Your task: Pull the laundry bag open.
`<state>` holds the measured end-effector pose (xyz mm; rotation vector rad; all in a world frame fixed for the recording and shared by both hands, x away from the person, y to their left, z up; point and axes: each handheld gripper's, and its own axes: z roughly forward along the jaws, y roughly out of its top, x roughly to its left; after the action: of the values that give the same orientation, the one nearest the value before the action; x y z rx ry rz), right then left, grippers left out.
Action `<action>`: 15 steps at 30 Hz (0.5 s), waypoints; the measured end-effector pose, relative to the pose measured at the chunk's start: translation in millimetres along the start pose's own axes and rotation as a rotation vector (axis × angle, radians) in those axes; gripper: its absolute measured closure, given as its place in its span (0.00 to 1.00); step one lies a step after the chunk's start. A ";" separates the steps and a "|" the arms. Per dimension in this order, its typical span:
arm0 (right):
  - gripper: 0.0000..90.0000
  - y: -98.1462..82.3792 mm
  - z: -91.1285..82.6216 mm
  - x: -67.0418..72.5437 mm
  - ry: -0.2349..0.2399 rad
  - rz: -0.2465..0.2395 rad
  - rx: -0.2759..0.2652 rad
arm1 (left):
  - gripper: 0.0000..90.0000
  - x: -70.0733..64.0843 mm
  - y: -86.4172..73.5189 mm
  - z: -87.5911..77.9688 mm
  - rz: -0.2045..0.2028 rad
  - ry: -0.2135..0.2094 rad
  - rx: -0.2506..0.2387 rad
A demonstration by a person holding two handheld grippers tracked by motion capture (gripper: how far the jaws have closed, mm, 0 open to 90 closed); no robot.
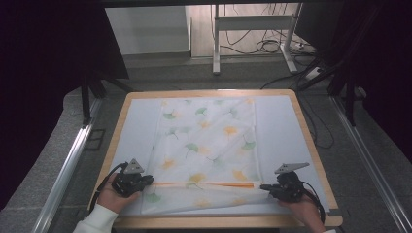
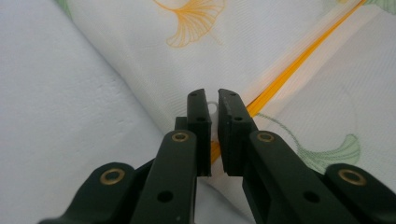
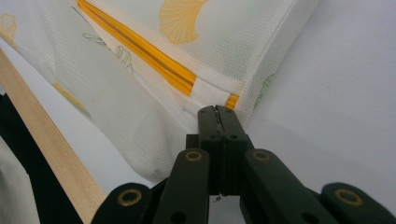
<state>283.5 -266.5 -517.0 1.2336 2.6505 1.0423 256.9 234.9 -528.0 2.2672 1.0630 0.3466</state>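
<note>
A thin white cloth (image 1: 209, 141) printed with green and yellow ginkgo leaves lies flat on the white mat (image 1: 136, 126). Its near part is folded over, and an orange stripe (image 1: 209, 184) runs along that edge. My left gripper (image 1: 149, 180) is at the stripe's left end. In the left gripper view the left gripper (image 2: 214, 100) has its jaws nearly together with white cloth (image 2: 140, 70) pinched between them beside the stripe (image 2: 289, 70). My right gripper (image 1: 265, 186) is at the stripe's right end. In the right gripper view the right gripper (image 3: 217, 112) is shut on the cloth's corner (image 3: 219, 91).
The mat sits on a table with a wooden rim (image 1: 311, 141), whose near edge (image 3: 46, 158) runs close to my right gripper. Metal rails (image 1: 68, 165) lie on the floor on both sides. A desk frame with cables (image 1: 252, 29) stands beyond the table.
</note>
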 end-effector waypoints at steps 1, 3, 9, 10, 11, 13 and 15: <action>1.00 0.0 0.0 0.0 0.001 0.001 0.000 | 0.94 -0.4 -0.1 0.0 0.004 0.002 0.001; 1.00 0.0 0.0 -0.1 0.001 0.001 0.000 | 0.94 -1.4 0.3 -0.1 0.011 0.010 0.004; 1.00 0.0 0.0 -0.1 0.001 0.001 0.000 | 0.94 0.1 -0.3 -1.3 0.002 0.001 0.002; 1.00 0.0 0.0 -0.1 0.001 0.001 0.000 | 0.94 0.5 -0.4 -1.7 -0.001 0.000 0.000; 1.00 0.0 0.0 -0.1 0.001 0.001 0.000 | 0.94 0.7 -0.7 -2.1 -0.002 -0.002 -0.001; 1.00 0.0 0.0 -0.1 0.001 0.000 -0.001 | 0.94 1.9 -1.7 -3.6 -0.007 -0.005 -0.006; 1.00 0.1 0.0 -0.2 0.002 0.001 0.000 | 0.94 1.9 -1.8 -4.5 -0.004 0.001 -0.005</action>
<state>283.7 -266.6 -517.1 1.2341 2.6519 1.0436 255.0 239.1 -525.6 2.2605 1.0660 0.3490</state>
